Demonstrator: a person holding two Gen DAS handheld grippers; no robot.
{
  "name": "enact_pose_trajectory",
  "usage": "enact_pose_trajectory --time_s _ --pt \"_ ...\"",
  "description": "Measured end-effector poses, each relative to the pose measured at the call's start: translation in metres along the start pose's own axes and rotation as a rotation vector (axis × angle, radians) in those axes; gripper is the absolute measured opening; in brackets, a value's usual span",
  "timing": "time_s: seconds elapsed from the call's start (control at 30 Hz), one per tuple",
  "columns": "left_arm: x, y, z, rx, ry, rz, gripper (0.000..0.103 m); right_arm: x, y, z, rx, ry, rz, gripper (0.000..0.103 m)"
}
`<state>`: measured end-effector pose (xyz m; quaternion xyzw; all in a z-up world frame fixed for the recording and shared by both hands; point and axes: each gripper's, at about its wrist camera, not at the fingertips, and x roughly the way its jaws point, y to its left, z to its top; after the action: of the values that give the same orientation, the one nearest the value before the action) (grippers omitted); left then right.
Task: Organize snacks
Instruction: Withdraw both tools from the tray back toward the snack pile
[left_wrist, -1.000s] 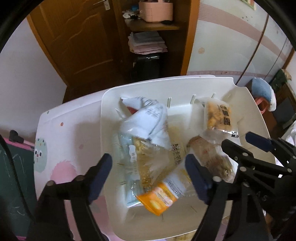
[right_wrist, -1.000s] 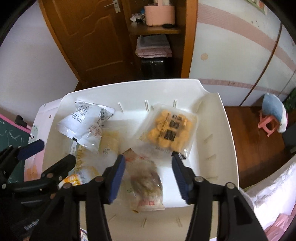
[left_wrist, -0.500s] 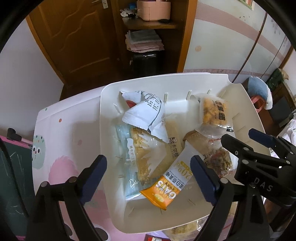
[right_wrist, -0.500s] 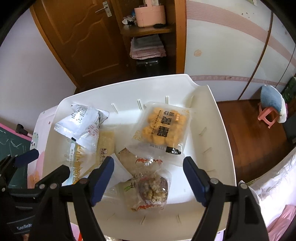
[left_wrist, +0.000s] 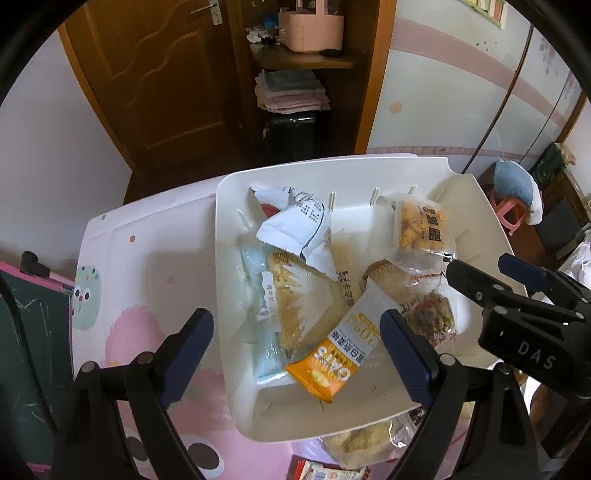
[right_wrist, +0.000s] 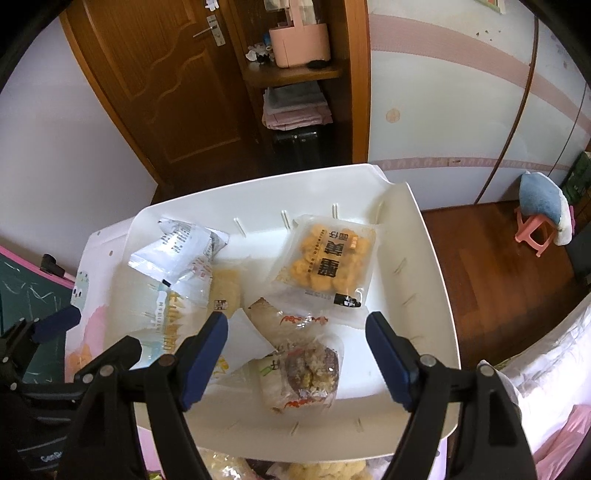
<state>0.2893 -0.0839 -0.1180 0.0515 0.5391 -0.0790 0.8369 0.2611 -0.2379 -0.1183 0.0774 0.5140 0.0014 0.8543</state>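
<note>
White tray (left_wrist: 236, 369) on pink table (left_wrist: 122, 332), holding snack packets: yellow-puff pack (right_wrist: 328, 258) at two o'clock, orange oats packet (left_wrist: 332, 362) at six. Left gripper (left_wrist: 295, 354) wide, empty; right gripper (right_wrist: 295, 358) wide, empty.

Both wrist cameras look steeply down, sharing the white tray (left_wrist: 424, 173) (right_wrist: 436, 295).

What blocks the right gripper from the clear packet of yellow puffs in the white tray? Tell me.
Nothing visible. The right gripper is open and empty above the white tray; the yellow puffs packet lies uncovered beyond its tips. Only the brown snack packet lies directly below the jaws.
</note>
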Motion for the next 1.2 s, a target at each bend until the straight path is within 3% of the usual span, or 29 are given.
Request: enact_pose_trajectory --time_s 0.63,1.2 --pt "-0.077 0.015 -0.043 -0.023 -0.101 -0.034 0.091 -0.075 0.01 -0.024 -0.04 -0.081 0.059 0.078" --pt "-0.141 0.044 -0.124 0.03 -0.171 -0.055 0.091 -0.14 0.033 -0.103 -0.235 -0.102 0.077 0.078"
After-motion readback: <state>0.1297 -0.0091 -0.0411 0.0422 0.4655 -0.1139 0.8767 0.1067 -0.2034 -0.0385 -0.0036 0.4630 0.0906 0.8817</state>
